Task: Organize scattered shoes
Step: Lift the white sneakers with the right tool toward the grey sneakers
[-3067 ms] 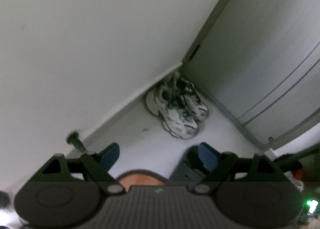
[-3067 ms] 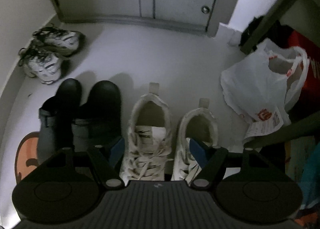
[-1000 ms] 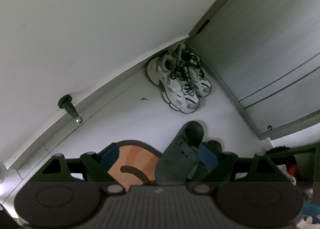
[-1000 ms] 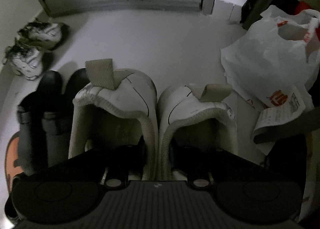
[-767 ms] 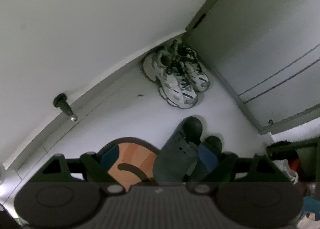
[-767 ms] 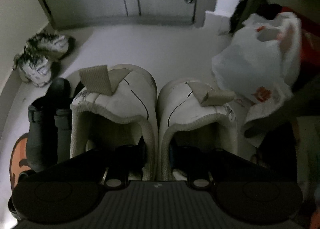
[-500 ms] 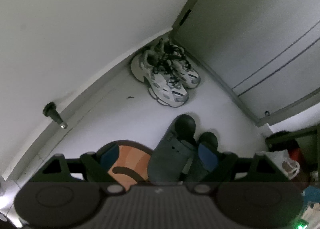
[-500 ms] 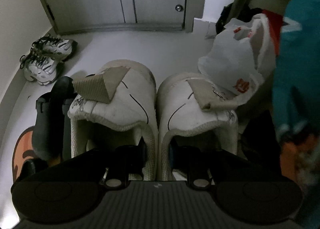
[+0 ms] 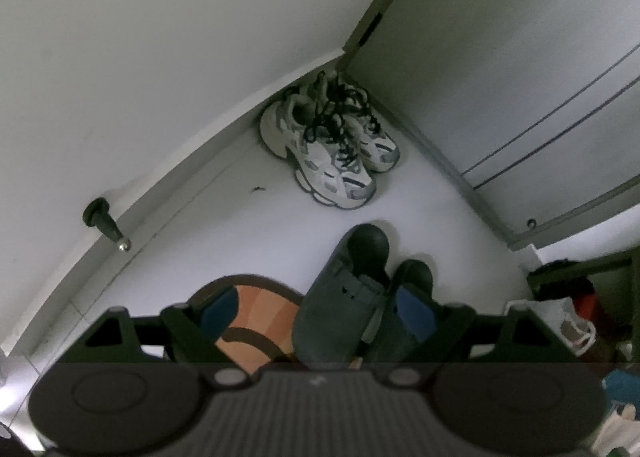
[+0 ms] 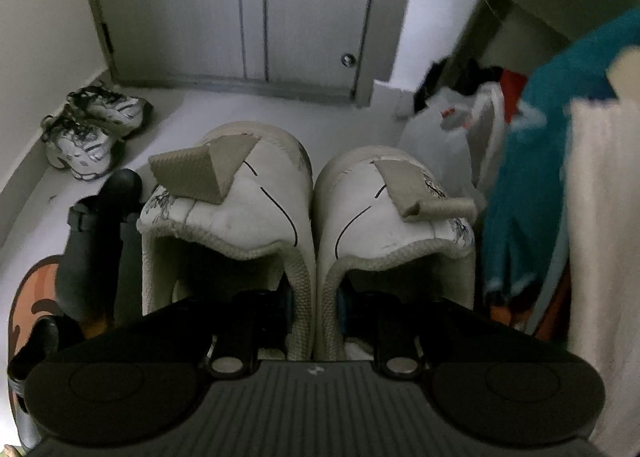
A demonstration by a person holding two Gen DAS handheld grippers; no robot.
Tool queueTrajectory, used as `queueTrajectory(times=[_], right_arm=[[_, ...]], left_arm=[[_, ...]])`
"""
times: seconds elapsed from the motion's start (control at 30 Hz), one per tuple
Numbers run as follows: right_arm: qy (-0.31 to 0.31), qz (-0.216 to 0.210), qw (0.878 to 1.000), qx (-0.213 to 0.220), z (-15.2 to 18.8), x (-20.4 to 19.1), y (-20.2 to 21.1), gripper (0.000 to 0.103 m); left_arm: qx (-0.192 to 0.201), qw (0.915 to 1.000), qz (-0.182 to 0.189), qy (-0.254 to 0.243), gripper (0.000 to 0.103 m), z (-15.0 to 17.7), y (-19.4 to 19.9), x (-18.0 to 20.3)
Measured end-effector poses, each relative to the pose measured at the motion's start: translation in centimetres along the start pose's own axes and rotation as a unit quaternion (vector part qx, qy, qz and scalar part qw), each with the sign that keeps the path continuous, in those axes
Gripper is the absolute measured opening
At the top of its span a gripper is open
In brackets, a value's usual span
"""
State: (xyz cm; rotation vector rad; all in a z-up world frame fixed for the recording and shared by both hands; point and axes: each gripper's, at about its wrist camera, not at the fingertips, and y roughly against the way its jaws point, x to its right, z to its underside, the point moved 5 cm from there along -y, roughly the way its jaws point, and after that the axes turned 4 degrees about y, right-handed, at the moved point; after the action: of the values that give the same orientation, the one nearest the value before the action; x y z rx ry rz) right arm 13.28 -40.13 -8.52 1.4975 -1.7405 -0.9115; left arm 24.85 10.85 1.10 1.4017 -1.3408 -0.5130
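The right hand-held gripper (image 10: 313, 297) is pressed nearly together, pinching the two touching inner collars of the white sneakers (image 10: 308, 213), one finger inside each shoe, so both hang from it as a pair, heels toward the camera. A few seconds ago these two sneakers stood apart on the floor beside the clogs with the jaws spread over them; a second ago they were already pinched and low, and since then they have come up, with the cabinet doors (image 10: 256, 9) filling more of the view and a teal cloth (image 10: 532, 161) now close on the right. That suggests the pair is in transit to its place rather than being set down. The left hand-held gripper (image 9: 318, 309) is spread wide and holds nothing; it hangs over the dark clogs (image 9: 348, 297) and the orange mat (image 9: 260, 317), and over the last second its view has slid a little so the clogs show fuller. By count there are three pairs, six shoes: two white sneakers in the right grip, two dark clogs side by side on the floor at the mat's edge, and two grey-and-white running shoes (image 9: 332, 153) tucked together in the corner where wall meets cabinet. There is also one white plastic bag (image 10: 460, 129), one door stopper (image 9: 105, 223) on the wall, and one mat. The clogs and running shoes look paired already; the sneakers look like the last to settle.
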Motion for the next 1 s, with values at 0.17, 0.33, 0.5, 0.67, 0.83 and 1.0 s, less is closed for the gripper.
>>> queueTrajectory(times=[0.17, 0.33, 0.5, 0.67, 0.83, 1.0], right_arm=[[0.048, -0.023, 0.998, 0.036, -3.5, -2.6, 0.9, 0.022], [0.088, -0.056, 0.992, 0.073, -7.5, -5.8, 1.4, 0.022], [0.126, -0.100, 0.980, 0.115, -11.8, -10.2, 1.9, 0.022], [0.174, -0.148, 0.963, 0.143, -14.9, -15.1, 1.6, 0.022], [0.227, -0.192, 0.941, 0.162, -17.2, -20.3, 0.8, 0.022], [0.282, -0.231, 0.914, 0.178, -19.0, -25.6, 0.4, 0.022]], left_arm=[[0.014, 0.9999, -0.002, -0.006, 0.088, -0.5, 1.1, -0.5], [0.016, 0.9997, -0.015, 0.009, 0.088, -0.5, 1.4, -2.3], [0.027, 0.9988, -0.019, 0.037, 0.088, -1.1, 2.6, -4.3], [0.026, 0.9968, -0.054, 0.053, 0.088, -1.1, 2.7, -5.9], [0.026, 0.9955, -0.059, 0.069, 0.088, -1.1, 3.1, -6.8], [0.028, 0.9936, -0.057, 0.094, 0.088, -1.1, 3.6, -8.0]])
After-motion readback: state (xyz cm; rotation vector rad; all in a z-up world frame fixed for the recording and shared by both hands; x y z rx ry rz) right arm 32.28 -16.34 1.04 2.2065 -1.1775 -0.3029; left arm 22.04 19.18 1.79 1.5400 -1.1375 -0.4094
